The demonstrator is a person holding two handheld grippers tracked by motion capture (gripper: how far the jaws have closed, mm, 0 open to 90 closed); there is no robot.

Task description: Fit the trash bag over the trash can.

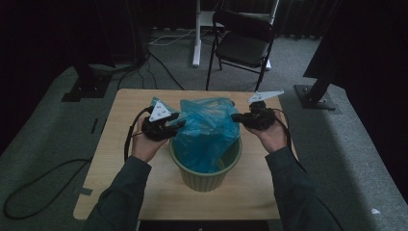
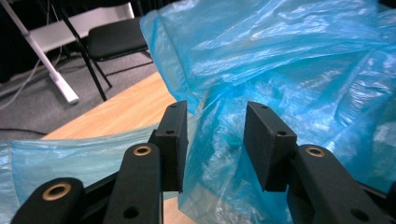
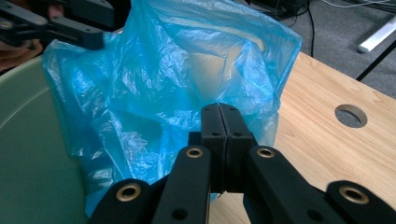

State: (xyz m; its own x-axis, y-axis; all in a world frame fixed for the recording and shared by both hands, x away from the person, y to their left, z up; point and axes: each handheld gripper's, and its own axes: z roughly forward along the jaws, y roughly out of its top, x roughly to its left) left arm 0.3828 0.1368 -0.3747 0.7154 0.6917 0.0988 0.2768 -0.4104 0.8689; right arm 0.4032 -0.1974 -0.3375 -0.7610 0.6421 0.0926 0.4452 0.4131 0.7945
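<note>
A green ribbed bin (image 1: pixel 204 180) stands at the middle of the wooden table (image 1: pixel 120 159). A crumpled blue plastic bag (image 1: pixel 207 130) sits in it and rises above the rim. My left gripper (image 1: pixel 180 124) is at the bag's left side. In the left gripper view it (image 2: pixel 215 112) is open, with the bag (image 2: pixel 303 70) bulging between the jaws. My right gripper (image 1: pixel 234 117) is at the bag's right edge. In the right gripper view it (image 3: pixel 219 106) is shut, pinching the bag (image 3: pixel 163 70) at its edge, beside the bin (image 3: pixel 28 140).
A black folding chair (image 1: pixel 243 43) and a white desk leg (image 1: pixel 196 33) stand beyond the table's far edge. Cables (image 1: pixel 43 180) trail over the grey carpet. Black stand bases (image 1: pixel 315 96) flank the table. A round hole (image 3: pixel 351 115) pierces the tabletop near the right gripper.
</note>
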